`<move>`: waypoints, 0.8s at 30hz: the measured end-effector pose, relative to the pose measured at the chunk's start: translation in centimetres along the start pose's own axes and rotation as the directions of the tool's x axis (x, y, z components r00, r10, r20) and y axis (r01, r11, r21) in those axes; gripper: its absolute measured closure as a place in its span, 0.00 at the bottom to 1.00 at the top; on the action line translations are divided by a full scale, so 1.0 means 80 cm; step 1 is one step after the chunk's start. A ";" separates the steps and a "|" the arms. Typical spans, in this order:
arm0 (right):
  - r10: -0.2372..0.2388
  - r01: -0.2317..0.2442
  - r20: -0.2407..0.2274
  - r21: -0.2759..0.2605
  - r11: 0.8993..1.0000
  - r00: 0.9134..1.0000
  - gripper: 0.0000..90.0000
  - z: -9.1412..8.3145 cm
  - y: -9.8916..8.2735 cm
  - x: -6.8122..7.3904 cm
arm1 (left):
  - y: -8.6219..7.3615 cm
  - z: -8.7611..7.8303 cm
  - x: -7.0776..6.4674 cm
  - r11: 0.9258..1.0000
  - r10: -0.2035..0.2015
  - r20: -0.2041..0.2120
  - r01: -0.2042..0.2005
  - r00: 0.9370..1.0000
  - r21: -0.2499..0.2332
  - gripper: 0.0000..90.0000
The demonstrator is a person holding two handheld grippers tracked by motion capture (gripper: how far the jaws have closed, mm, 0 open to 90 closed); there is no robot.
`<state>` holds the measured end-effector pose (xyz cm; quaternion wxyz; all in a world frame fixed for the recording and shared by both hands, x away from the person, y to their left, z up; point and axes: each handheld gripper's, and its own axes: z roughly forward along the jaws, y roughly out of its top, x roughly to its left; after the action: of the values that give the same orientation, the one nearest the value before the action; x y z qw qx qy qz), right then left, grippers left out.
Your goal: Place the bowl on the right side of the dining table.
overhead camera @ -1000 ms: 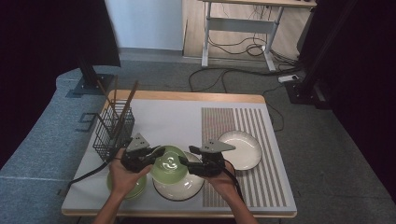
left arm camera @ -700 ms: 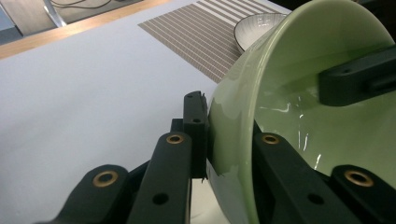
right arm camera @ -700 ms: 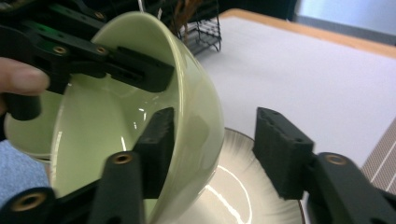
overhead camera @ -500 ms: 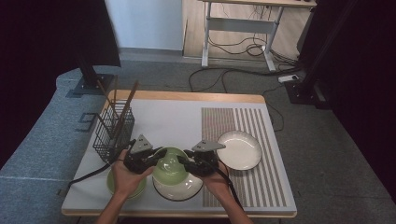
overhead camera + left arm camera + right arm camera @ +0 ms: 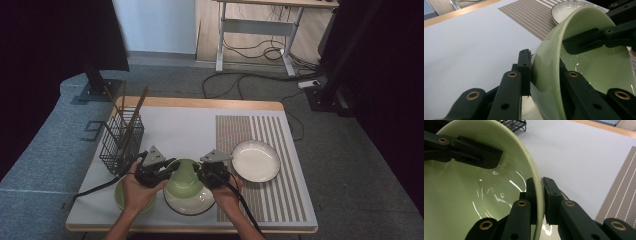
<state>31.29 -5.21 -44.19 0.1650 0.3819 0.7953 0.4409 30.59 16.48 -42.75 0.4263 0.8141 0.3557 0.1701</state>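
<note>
Two tongs: left tongs [image 5: 170,167] and right tongs [image 5: 201,172] each pinched one rim side of the green bowl [image 5: 184,175].
Reason: likely to lift it level off the white bowl [image 5: 187,202] underneath.
Right tongs: had just been closing on the rim.

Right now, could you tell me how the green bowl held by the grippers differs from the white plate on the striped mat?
The green bowl is deep and pale green; the white plate is shallow and white with a dark rim. The green bowl is gripped at opposite rims by the left gripper and right gripper, over another white dish; the white plate lies untouched on the striped mat. Both are round and empty.
</note>
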 end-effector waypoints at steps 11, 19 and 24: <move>-0.031 0.031 -0.012 -0.004 1.000 0.999 0.93 -0.008 0.001 -0.007 | 0.004 -0.023 0.005 0.995 -0.010 0.050 0.015 0.999 -0.094 0.53; 0.006 -0.005 0.010 -0.028 1.000 1.000 0.93 -0.021 -0.001 -0.029 | 0.004 -0.039 0.008 0.992 0.002 0.091 0.009 0.996 -0.128 0.45; 0.017 -0.016 0.015 -0.043 0.999 1.000 0.93 -0.030 -0.002 -0.042 | -0.001 -0.048 0.015 0.988 -0.023 0.118 0.041 0.993 -0.151 0.44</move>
<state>31.97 -9.15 -43.25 0.1756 0.3882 0.7813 0.4561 29.14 19.61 -40.63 0.5103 0.7816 0.3294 0.1423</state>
